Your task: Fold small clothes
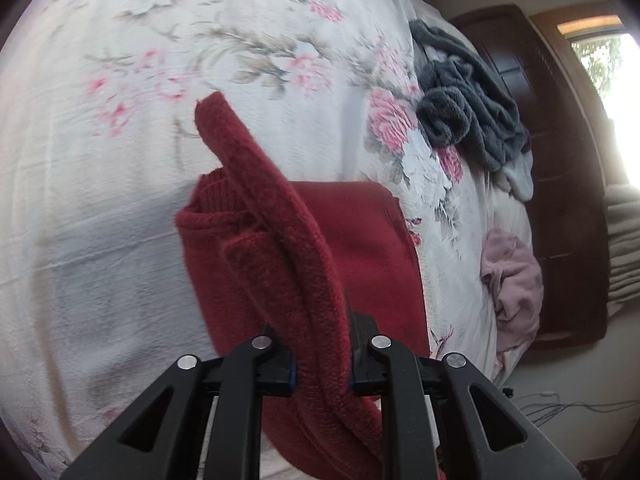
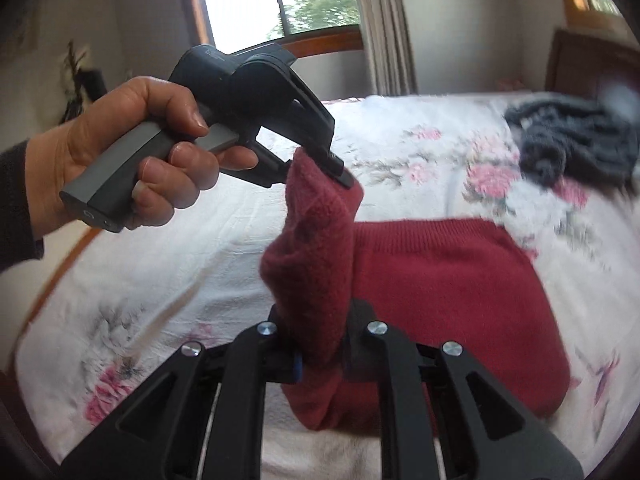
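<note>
Fuzzy red fleece garment (image 1: 360, 232), fingers-pinched

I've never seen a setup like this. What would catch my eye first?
A dark red fleece garment is lifted off the floral bedspread, pinched at both ends by the left gripper and right gripper. A grey fluffy pile lies further back on the bed.

No legible text in either view. Left gripper's body (image 2: 240, 80) — a small pale embossed mark on the top of its dark housing, too blurred to read. Grey handle (image 2: 120, 184) of the same tool — two faint pale symbols near its butt end, one round like a power icon; not readable as characters. No labels or numbers elsewhere.
</note>
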`<state>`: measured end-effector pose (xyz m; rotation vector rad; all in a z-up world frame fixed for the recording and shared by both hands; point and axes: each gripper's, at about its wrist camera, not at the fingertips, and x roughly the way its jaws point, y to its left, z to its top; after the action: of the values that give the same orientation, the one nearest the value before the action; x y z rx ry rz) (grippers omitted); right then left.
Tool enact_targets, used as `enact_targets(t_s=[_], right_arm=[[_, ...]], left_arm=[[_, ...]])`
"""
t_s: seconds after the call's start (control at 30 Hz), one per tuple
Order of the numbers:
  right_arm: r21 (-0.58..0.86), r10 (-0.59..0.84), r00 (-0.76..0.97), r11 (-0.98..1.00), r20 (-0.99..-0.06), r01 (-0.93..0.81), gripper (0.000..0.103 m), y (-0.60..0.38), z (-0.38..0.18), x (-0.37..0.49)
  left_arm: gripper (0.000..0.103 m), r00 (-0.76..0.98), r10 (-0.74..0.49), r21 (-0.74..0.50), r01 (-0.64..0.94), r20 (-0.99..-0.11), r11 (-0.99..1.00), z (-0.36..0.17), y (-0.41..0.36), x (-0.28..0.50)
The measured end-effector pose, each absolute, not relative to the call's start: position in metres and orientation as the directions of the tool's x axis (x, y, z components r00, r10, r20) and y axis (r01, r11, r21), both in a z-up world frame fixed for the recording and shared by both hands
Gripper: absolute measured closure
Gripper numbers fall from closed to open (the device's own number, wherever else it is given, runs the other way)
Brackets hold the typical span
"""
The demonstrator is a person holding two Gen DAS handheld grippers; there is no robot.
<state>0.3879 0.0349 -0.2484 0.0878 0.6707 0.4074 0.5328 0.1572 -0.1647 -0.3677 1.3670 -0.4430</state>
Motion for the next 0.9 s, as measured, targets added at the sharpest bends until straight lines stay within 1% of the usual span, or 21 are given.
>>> enact_targets(t_s=[0.07, 0.2, 0.3, 0.43, 0.57, 0.9], right_arm=[[0.244, 0.393, 0.711, 0.919, -0.583, -0.308, 0.094, 0.017, -0.253, 0.385], [0.361, 0.414, 0.716, 0.902, -0.562, -0.237, 0.094, -0.025, -0.269, 0.381], [0.423, 0.427, 0.720, 0.883, -0.546, -0.203, 0.094, -0.045, -0.279, 0.386], [0.471, 0.435, 0.720, 0.866, -0.541, -0.169, 0.095, -0.069, -0.290, 0.389], [0.508, 0.449, 0.715, 0.848, -0.536, -0.151, 0.095, -0.095, -0.293, 0.391], [0.586, 0.491, 0.686, 0.802, -0.536, -0.116, 0.095, -0.125, -0.308, 0.391]], left_arm=[[0.088, 0.123, -0.476, -0.464, 0.113, -0.871, 0.879, -0.168, 0.130, 0.532], [0.088, 0.091, -0.403, -0.386, 0.160, -0.911, 0.909, -0.179, 0.078, 0.531], [0.088, 0.079, -0.338, -0.322, 0.164, -0.938, 0.932, -0.191, 0.049, 0.536], [0.088, 0.063, -0.260, -0.247, 0.165, -0.964, 0.955, -0.206, 0.018, 0.541], [0.088, 0.070, -0.201, -0.185, 0.186, -0.977, 0.965, -0.206, -0.011, 0.539], [0.088, 0.071, -0.031, -0.018, 0.181, -0.997, 0.983, -0.223, -0.059, 0.538]])
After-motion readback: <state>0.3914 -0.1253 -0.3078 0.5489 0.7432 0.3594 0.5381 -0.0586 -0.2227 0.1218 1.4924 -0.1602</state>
